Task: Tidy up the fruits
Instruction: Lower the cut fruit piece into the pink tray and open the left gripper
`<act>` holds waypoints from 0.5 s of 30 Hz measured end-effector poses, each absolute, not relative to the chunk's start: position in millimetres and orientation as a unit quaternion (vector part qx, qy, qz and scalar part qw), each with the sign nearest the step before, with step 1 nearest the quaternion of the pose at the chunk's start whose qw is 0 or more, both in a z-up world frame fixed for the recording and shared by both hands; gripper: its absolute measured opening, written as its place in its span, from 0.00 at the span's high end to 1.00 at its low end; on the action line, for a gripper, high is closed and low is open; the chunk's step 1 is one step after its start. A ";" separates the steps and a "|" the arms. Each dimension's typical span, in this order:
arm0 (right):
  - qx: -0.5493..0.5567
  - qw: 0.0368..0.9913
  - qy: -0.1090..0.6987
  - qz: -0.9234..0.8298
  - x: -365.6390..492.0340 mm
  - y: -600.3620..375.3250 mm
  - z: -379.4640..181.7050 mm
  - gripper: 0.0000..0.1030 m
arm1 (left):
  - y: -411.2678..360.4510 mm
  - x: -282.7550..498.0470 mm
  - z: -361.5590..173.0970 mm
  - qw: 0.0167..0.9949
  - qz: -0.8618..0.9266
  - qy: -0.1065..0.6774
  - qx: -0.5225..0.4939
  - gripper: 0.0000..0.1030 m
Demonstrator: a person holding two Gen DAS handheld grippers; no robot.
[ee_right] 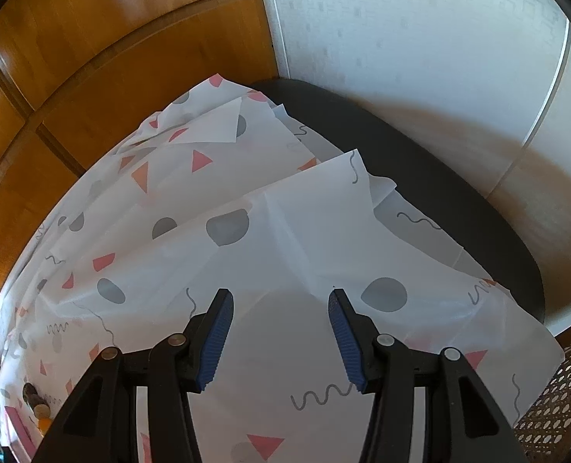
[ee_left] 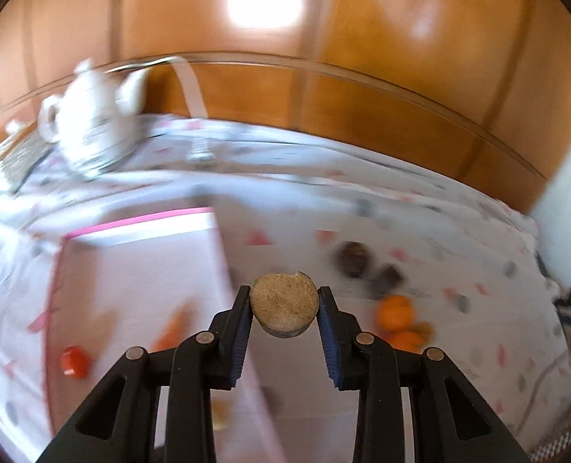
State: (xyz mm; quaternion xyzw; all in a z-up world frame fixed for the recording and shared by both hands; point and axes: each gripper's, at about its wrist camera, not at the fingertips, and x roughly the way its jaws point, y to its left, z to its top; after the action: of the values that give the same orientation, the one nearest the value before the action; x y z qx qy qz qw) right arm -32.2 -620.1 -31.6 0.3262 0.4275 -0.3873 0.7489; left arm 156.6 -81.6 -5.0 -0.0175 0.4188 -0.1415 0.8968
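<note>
A: Item one, the largest. Patterned tablecloth [ee_right: 293,231], white with pink triangles, grey blobs and squiggles, covering the table in both views; its corner is folded back over a dark tabletop [ee_right: 420,162] in the right wrist view. Wooden panelling [ee_left: 362,38] behind.

B: Next?

A: Pink-edged white tray [ee_left: 139,270], left of centre in the left wrist view, blurred. A red fruit [ee_left: 74,362] and an orange piece [ee_left: 171,332] lie on it.

B: Grippers?

A: Left gripper [ee_left: 284,310]: raised above the table at the tray's right edge, fingers pointing forward, jaws closed on a round brown fruit piece [ee_left: 284,305], tan cut face up, dark rind below. Right gripper [ee_right: 281,332]: held over the bare cloth near the folded corner, jaws spread apart, nothing between them.

B: Smaller lots?

A: White teapot [ee_left: 96,123] at far left, blurred. Two oranges [ee_left: 395,312] on the cloth right of the left gripper, touching each other. Two dark fruits [ee_left: 353,258] just beyond them.

B: Writing, labels?

A: None legible; the left view is too blurred to tell.
</note>
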 end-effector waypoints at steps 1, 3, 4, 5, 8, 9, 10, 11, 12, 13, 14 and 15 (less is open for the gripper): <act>0.324 0.749 0.429 -0.387 -31.5 -619.5 -31.5 0.49 | -72.6 158.6 -6.6 0.898 -0.126 0.420 -0.020 0.68; 0.321 0.750 0.431 -0.387 -30.9 -618.6 -31.8 0.49 | -45.8 163.7 -12.7 0.900 -0.085 0.426 -0.032 0.68; 0.320 0.749 0.431 -0.387 -30.7 -618.4 -32.0 0.49 | -38.3 165.3 -14.7 0.900 -0.074 0.429 -0.037 0.68; 0.319 0.750 0.432 -0.387 -30.3 -617.7 -32.0 0.49 | -26.7 167.1 -18.3 0.899 -0.058 0.432 -0.043 0.68; 0.311 0.752 0.435 -0.386 -27.5 -615.9 -32.1 0.49 | -3.1 169.3 -28.1 0.898 -0.021 0.436 -0.049 0.68; 0.309 0.752 0.437 -0.384 -26.3 -615.2 -32.3 0.49 | 2.4 168.7 -31.2 0.898 -0.013 0.438 -0.051 0.67; 0.306 0.753 0.438 -0.384 -25.0 -614.2 -32.5 0.49 | 7.6 167.8 -34.8 0.897 -0.006 0.439 -0.052 0.67; 0.302 0.754 0.441 -0.381 -23.3 -612.8 -32.7 0.49 | 12.0 166.5 -38.6 0.896 0.000 0.441 -0.051 0.67; 0.298 0.756 0.443 -0.380 -22.1 -611.6 -32.9 0.49 | 15.9 164.6 -41.3 0.896 0.004 0.442 -0.052 0.67; 0.296 0.757 0.445 -0.376 -20.3 -610.4 -33.2 0.49 | 18.5 161.8 -44.5 0.895 0.007 0.443 -0.053 0.67; 0.294 0.761 0.446 -0.368 -17.8 -608.8 -33.6 0.49 | 21.0 159.1 -47.4 0.894 0.011 0.444 -0.053 0.67; 0.291 0.763 0.448 -0.363 -15.7 -607.0 -33.7 0.49 | 22.6 156.3 -50.0 0.894 0.013 0.445 -0.053 0.67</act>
State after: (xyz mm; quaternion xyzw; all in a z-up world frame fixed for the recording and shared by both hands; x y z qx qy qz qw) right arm -15.7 -607.0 -33.7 0.2912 0.4481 -0.3631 0.7633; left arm 156.3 22.6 -50.0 -0.0530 0.4450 0.0133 0.8939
